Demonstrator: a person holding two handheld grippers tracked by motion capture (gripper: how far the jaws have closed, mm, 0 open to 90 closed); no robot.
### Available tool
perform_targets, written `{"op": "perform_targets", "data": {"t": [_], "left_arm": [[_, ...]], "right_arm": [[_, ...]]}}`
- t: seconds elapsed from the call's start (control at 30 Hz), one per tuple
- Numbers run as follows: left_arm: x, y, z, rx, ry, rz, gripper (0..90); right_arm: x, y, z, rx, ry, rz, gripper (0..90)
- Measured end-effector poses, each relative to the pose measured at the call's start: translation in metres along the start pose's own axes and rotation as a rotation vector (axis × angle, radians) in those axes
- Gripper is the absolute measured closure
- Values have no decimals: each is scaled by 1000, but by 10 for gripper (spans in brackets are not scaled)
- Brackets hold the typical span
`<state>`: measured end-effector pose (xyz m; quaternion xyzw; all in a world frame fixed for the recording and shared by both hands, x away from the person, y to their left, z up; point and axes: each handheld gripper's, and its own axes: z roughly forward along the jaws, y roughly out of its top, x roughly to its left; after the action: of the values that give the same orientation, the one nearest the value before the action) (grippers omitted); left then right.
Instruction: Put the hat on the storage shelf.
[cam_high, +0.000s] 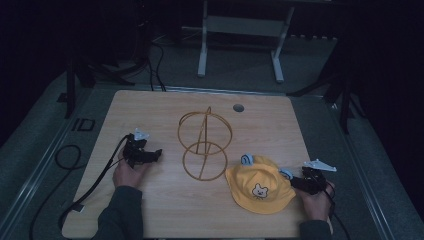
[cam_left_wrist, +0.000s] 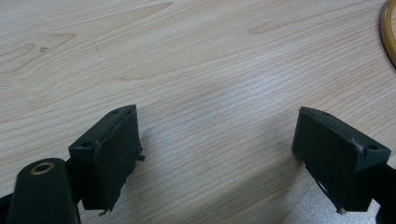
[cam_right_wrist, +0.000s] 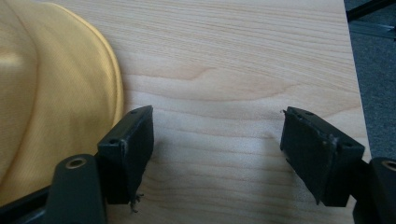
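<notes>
High view: a yellow hat (cam_high: 260, 192) lies on the table (cam_high: 150, 107) beside a gold wire stand (cam_high: 204, 144), with the right gripper (cam_high: 300, 181) at its brim and the left gripper (cam_high: 150, 155) well apart.
Left gripper view: jaws wide over bare wood.
Right gripper view: jaws wide, 1 jaw just beside the hat's brim.

Both forearms reach in low. The left hand (cam_high: 126, 174) grips the left gripper (cam_high: 150, 155) from behind, its jaws spread wide with nothing between them. The right hand (cam_high: 315, 200) grips the right gripper (cam_high: 295, 181) likewise, jaws wide apart and empty, its cable trailing back past the wrist.
</notes>
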<state>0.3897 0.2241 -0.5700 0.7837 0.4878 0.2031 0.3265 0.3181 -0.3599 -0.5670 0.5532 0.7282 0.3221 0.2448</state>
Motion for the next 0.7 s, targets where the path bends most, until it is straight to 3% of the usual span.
{"op": "perform_targets", "data": {"t": [0.33, 0.43, 0.5, 0.7], "left_arm": [[0, 0, 0, 0, 0, 0, 151], [0, 0, 0, 0, 0, 0, 150], [0, 0, 0, 0, 0, 0, 151], [0, 0, 0, 0, 0, 0, 150]], "right_arm": [[-4, 4, 1, 20, 32, -29, 264], [-8, 7, 0, 35, 37, -28, 389], [-11, 11, -1, 51, 66, -23, 431], [-13, 26, -7, 81, 104, -109, 462]]}}
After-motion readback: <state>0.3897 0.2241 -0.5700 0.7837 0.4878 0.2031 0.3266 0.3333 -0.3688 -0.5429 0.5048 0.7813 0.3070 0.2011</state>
